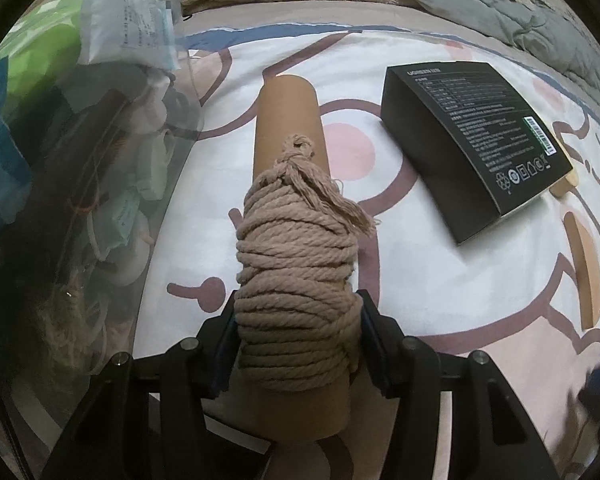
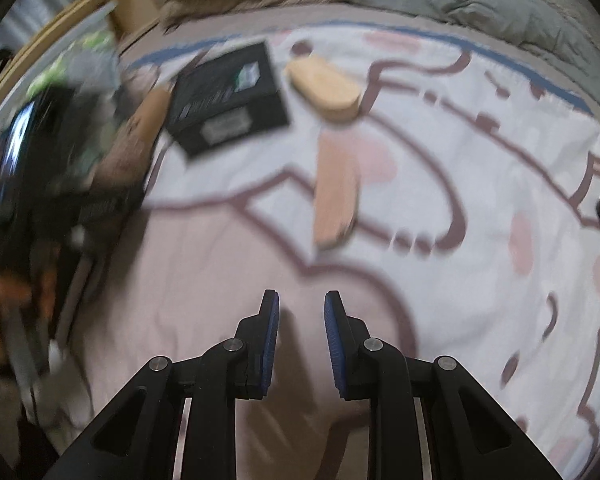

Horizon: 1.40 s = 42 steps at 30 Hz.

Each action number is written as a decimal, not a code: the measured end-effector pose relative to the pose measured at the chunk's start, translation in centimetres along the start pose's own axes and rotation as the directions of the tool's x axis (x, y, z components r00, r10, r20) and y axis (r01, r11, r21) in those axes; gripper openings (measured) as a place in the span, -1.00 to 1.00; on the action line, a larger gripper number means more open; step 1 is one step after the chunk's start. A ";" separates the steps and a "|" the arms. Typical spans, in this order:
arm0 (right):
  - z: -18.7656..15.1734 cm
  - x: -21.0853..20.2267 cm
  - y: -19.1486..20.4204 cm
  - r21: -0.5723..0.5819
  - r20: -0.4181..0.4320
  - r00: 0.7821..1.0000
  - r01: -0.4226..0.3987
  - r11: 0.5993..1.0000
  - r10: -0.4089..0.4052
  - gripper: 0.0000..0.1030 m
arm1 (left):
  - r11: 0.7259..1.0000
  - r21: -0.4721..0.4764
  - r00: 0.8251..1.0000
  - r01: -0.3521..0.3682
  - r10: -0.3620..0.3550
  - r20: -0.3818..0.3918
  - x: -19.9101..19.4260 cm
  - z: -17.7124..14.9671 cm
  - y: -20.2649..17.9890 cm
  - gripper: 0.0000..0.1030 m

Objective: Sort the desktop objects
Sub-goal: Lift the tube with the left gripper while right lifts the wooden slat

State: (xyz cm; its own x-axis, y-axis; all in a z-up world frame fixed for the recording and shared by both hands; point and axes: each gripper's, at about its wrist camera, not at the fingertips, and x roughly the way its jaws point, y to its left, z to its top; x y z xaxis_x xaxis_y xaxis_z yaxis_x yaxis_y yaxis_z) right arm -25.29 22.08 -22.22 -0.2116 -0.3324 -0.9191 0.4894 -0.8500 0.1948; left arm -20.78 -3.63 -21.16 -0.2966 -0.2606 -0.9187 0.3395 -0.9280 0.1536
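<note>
The left hand-held gripper [image 1: 298, 344] is clamping the brown cardboard tube wound with beige rope [image 1: 296, 272], beside the clear plastic bin [image 1: 60, 200] of sorted clutter; the right hand-held gripper [image 2: 301, 344] is hanging apart, empty; the black printed box [image 1: 474, 144] and pale wooden blocks [image 2: 324, 88] are lying unsorted on the bed.

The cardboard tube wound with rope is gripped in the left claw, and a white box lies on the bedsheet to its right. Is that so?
Not quite: the box is black, not white, as the left wrist view shows. The rest holds: the left claw grips the cardboard tube wound with rope, and the box lies on the bedsheet to its right.
</note>
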 end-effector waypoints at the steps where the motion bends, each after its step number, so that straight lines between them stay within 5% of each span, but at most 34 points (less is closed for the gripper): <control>1: -0.7 0.1 0.2 -0.010 -0.010 1.000 -0.007 1.000 0.006 -0.53 | 1.000 -0.003 1.000 0.000 0.000 -0.001 0.0 0.0 0.1 0.04; 6: -1.5 -0.5 -0.3 -0.028 0.012 1.000 -0.015 1.000 0.015 -0.53 | 1.000 -0.023 1.000 -0.013 0.013 -0.011 0.7 0.2 0.5 0.11; 13: 2.4 -1.8 -1.8 0.009 0.140 0.990 -0.003 1.000 0.001 -0.52 | 0.997 -0.064 0.999 -0.036 0.036 -0.002 1.3 0.6 1.2 0.38; 14: 2.8 -1.8 -1.9 0.007 0.153 0.988 0.003 1.000 -0.004 -0.32 | 0.997 -0.059 0.999 -0.048 0.048 0.004 1.4 0.6 1.4 0.51; 15: 3.2 -1.7 -2.0 0.008 0.163 0.986 0.011 1.000 -0.012 0.17 | 0.997 -0.056 0.998 -0.056 0.057 0.009 1.5 0.6 1.6 0.61; 17: 4.2 -1.5 -2.2 0.020 0.189 0.982 0.024 1.000 -0.027 0.46 | 0.997 -0.069 0.999 -0.040 0.041 0.008 1.8 0.7 2.3 0.64; 22: 6.0 0.2 -2.4 0.029 0.180 0.982 0.058 0.998 -0.062 0.46 | 0.995 -0.102 1.000 -0.003 0.004 0.011 2.1 0.6 3.4 0.63; 26: 7.2 1.5 -2.6 0.050 0.160 0.984 0.073 0.996 -0.080 0.45 | 0.999 -0.031 0.999 0.011 -0.010 0.047 1.3 0.5 2.8 0.14; 28: 7.3 1.7 -2.4 0.040 0.172 0.980 0.098 0.994 -0.104 0.19 | 0.999 0.032 0.997 -0.027 0.024 0.070 0.8 0.3 2.1 0.06; 29: 7.4 1.9 -2.2 0.031 0.168 0.980 0.101 0.994 -0.105 -0.15 | 0.998 0.057 0.997 -0.034 0.029 0.076 0.6 0.2 1.9 0.05; 42: 4.1 3.1 -1.7 -0.026 0.114 0.989 0.098 0.995 -0.094 -0.52 | 0.980 -0.062 0.979 0.192 -0.196 -0.065 -1.4 -1.0 3.2 0.03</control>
State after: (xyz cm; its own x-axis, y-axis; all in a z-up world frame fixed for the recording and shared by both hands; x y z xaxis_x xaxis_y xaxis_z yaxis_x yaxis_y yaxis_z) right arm -30.22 20.86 -24.02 -0.3517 -0.2955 -0.8883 0.4881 -0.8676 0.0953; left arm -18.37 -5.95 -19.78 -0.2990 -0.0563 -0.9526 0.3306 -0.9426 -0.0480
